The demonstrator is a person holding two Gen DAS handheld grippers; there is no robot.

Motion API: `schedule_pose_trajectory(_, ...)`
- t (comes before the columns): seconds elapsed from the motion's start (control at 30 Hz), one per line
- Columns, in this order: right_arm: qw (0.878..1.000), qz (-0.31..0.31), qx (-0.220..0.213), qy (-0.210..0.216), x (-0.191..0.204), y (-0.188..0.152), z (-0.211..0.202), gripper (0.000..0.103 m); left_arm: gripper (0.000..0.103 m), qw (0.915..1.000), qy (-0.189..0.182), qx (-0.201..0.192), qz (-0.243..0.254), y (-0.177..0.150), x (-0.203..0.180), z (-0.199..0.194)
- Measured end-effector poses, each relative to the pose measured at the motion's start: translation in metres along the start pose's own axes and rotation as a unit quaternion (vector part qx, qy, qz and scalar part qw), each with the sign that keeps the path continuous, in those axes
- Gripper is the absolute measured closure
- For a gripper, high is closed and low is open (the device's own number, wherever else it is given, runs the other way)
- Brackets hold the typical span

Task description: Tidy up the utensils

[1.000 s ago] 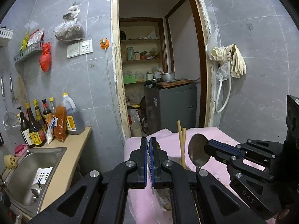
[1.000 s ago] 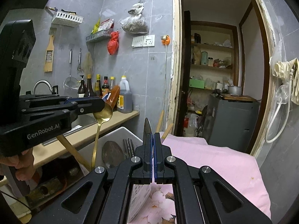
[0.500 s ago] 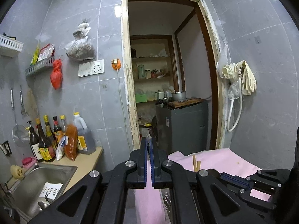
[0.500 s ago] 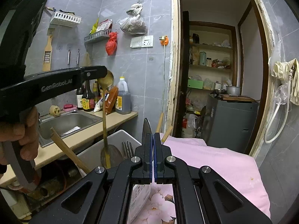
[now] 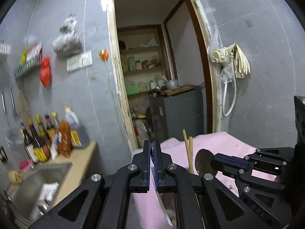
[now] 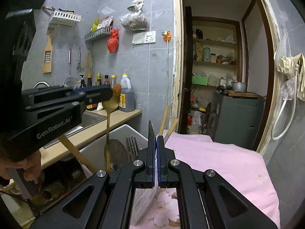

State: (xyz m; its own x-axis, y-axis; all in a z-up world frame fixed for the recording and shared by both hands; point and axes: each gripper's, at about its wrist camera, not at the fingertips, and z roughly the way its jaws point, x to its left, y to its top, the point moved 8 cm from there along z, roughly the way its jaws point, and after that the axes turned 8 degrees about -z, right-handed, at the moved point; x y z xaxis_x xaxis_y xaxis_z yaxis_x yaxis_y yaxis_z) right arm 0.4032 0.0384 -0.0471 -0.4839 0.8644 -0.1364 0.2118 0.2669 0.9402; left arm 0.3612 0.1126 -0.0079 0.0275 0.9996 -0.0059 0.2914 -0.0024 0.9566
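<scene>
the left gripper (image 6: 109, 95) has its jaws pressed on the bowl of the gold spoon (image 6: 107, 126) — only the round top is pinched. the long handle hangs straight down, free, with its tip over the white basket (image 6: 124, 133). the bowl is smooth and curved, so it could slide out of the jaws. if the hand turns fast, the spoon could swing like a bell. then the tip could hit the basket wall or land outside, down in the dark gap by the desk.

inside the basket stand the forks (image 6: 132, 145) and a dark round scoop (image 6: 116, 152). the gold handle could bump them or get stuck between them on the way down. the wooden chopsticks (image 6: 164, 120) lean up at the far side of the basket, close to the right gripper.

the right gripper (image 6: 156, 143) has its jaws shut on a thin thing with a pointed tip. from the left wrist camera it looks like the round bowl of a second spoon (image 5: 204, 161), but i am not sure — it is seen edge-on and partly hidden. it sticks up past the jaw tips, above the pink cloth (image 6: 219, 162). the two grippers are near each other, so the two held things could knock together if both go to the basket at once.
</scene>
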Motion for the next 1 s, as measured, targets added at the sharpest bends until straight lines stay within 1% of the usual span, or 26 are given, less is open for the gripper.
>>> schedule_pose_trajectory(0.13,1.0,0.011,0.006,0.005,-0.002,-0.004,-0.002,0.101,0.097,0.9987,-0.019,0.02,-0.042,-0.005,0.01,0.0)
schedule_pose_trajectory(0.3,1.0,0.025,0.013,0.004,-0.006,-0.005,-0.003,0.1,0.096,0.9943,-0.043,0.048,-0.085,-0.013,0.017,0.0)
schedule_pose_trajectory(0.33,1.0,0.026,0.013,0.003,-0.006,-0.005,-0.004,0.098,0.095,0.9935,-0.046,0.05,-0.091,-0.014,0.019,0.0)
schedule_pose_trajectory(0.4,0.999,0.032,0.014,-0.003,-0.008,-0.005,-0.008,0.086,0.093,0.9922,-0.053,0.055,-0.099,-0.016,0.02,-0.001)
schedule_pose_trajectory(0.43,0.999,0.034,0.013,-0.004,-0.009,-0.004,-0.009,0.077,0.09,0.9918,-0.055,0.056,-0.101,-0.017,0.019,-0.002)
schedule_pose_trajectory(0.47,0.999,0.037,0.011,-0.006,-0.01,-0.004,-0.011,0.075,0.085,0.9915,-0.055,0.057,-0.103,-0.017,0.02,-0.002)
schedule_pose_trajectory(0.6,0.999,0.048,0.01,-0.019,-0.016,-0.003,-0.02,0.075,0.08,0.9898,-0.063,0.061,-0.112,-0.019,0.019,-0.007)
schedule_pose_trajectory(0.63,0.998,0.051,0.011,-0.023,-0.017,-0.003,-0.023,0.075,0.076,0.9895,-0.064,0.062,-0.114,-0.021,0.018,-0.009)
schedule_pose_trajectory(0.67,0.998,0.054,0.012,-0.028,-0.018,-0.003,-0.026,0.073,0.068,0.9891,-0.065,0.063,-0.116,-0.022,0.017,-0.011)
schedule_pose_trajectory(0.7,0.998,0.057,0.013,-0.032,-0.019,-0.002,-0.028,0.072,0.063,0.9884,-0.066,0.063,-0.121,-0.024,0.017,-0.014)
schedule_pose_trajectory(0.73,0.997,0.061,0.013,-0.037,-0.022,-0.002,-0.031,0.069,0.056,0.988,-0.067,0.062,-0.125,-0.025,0.017,-0.017)
schedule_pose_trajectory(0.77,0.997,0.067,0.014,-0.042,-0.024,-0.002,-0.035,0.066,0.054,0.9875,-0.067,0.061,-0.129,-0.025,0.017,-0.02)
schedule_pose_trajectory(0.83,0.996,0.074,0.015,-0.054,-0.029,-0.003,-0.044,0.062,0.053,0.9863,-0.068,0.064,-0.136,-0.029,0.015,-0.025)
schedule_pose_trajectory(0.9,0.995,0.081,0.019,-0.063,-0.034,-0.006,-0.052,0.057,0.05,0.9859,-0.065,0.068,-0.139,-0.031,0.014,-0.028)
schedule_pose_trajectory(0.93,0.994,0.083,0.02,-0.066,-0.035,-0.007,-0.055,0.052,0.045,0.9858,-0.064,0.068,-0.139,-0.033,0.012,-0.032)
schedule_pose_trajectory(0.97,0.994,0.085,0.023,-0.07,-0.037,-0.009,-0.059,0.047,0.038,0.9861,-0.063,0.067,-0.139,-0.034,0.01,-0.035)
schedule_pose_trajectory(1.0,0.993,0.088,0.025,-0.075,-0.039,-0.011,-0.064,0.044,0.034,0.9864,-0.059,0.065,-0.139,-0.036,0.008,-0.039)
